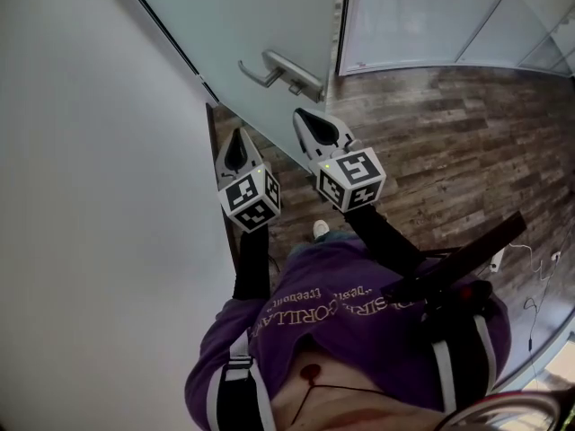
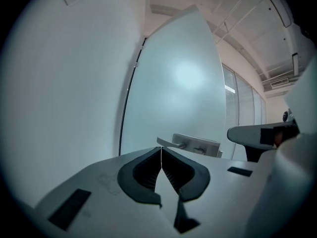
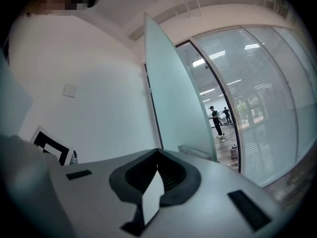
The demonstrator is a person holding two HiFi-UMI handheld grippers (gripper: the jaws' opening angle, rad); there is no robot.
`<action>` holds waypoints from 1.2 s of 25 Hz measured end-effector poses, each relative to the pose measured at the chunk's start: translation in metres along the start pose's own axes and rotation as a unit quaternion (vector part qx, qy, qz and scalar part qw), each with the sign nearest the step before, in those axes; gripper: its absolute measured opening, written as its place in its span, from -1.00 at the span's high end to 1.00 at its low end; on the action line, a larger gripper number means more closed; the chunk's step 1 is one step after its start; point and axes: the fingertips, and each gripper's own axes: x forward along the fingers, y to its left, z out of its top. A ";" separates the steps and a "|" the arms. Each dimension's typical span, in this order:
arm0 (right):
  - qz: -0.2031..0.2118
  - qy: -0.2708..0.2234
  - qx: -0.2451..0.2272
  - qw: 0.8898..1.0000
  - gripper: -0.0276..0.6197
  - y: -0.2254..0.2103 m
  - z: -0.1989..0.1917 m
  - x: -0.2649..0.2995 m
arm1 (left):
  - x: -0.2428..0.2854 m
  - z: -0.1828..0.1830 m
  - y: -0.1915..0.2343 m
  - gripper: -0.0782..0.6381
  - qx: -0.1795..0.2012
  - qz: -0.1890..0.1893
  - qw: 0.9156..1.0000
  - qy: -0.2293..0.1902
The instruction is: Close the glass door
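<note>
Standing close to the glass door [image 1: 260,16], with both claws up and aimed at it. Swung open, not closed yet, with its pale frosted face turned this way and one long side up against the white wall [image 1: 90,196]. Carries a silver handle [image 1: 280,70] on that face, lying flat and level, long way across the door, near the free side.

Shut tight at the left claw [image 1: 237,137], pads pressed together, nothing held. Shut at the right claw [image 1: 305,118] too, by the look of its own view, and empty as well.

Matters most now: the spot of the handle. Lies just ahead of the right claw in the head view, near but not touching. Sits ahead and off to the right of the left claw, a little farther away. So probably a job for the right claw, being the nearer one.

Likely next: push on the door face beside the handle, or hook the handle, and swing the free side over to the dark door frame [image 3: 230,110] across the opening. Could slip on smooth glass with closed pads, so better to press near the handle. Far off past the opening, a few people [image 3: 216,119] on the wood floor [image 1: 449,124].
</note>
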 end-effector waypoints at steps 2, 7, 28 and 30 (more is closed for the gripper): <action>-0.002 0.003 0.001 1.000 0.93 -0.007 -0.002 0.003 | 0.009 -0.002 -0.004 0.78 0.013 -0.008 1.000 0.002; -0.011 0.008 0.003 1.000 0.92 -0.015 -0.002 0.011 | 0.028 0.000 -0.003 0.78 0.036 -0.020 0.999 0.001; -0.115 0.001 0.031 0.993 0.92 -0.046 0.009 0.084 | 0.184 -0.015 -0.026 0.19 0.610 -0.159 0.775 -0.045; -0.129 0.000 0.033 0.991 0.92 -0.054 0.011 0.093 | 0.201 -0.019 -0.032 0.19 0.640 -0.178 0.745 -0.051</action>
